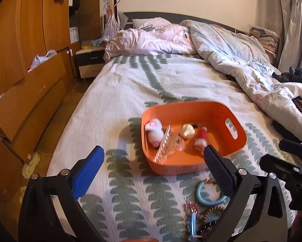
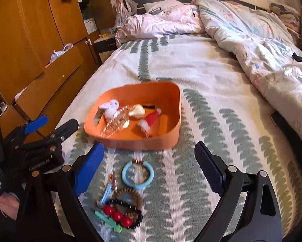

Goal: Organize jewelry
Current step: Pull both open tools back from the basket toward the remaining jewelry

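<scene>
both grippers spread wide and empty over a bed strewn with jewelry

the orange plastic bin (image 2: pixel 134 141) sits mid-frame on the green-leaf bedspread (image 2: pixel 221 125), its long axis running left-right; in it lie four pieces: a white plush bunny clip (image 2: pixel 110 109), a clear claw clip (image 2: pixel 118 121), a pearly heart clip (image 2: pixel 136 111) and a red santa-hat clip (image 2: pixel 148 120). below it, a light-blue ring bracelet (image 2: pixel 137 174), then a heap with one wooden bead bracelet (image 2: pixel 130 193), one black bead bracelet (image 2: pixel 134 215) and three red beads (image 2: pixel 116 214). left gripper (image 1: pixel 154 161) and right gripper (image 2: pixel 148 156) hold nothing.
</scene>
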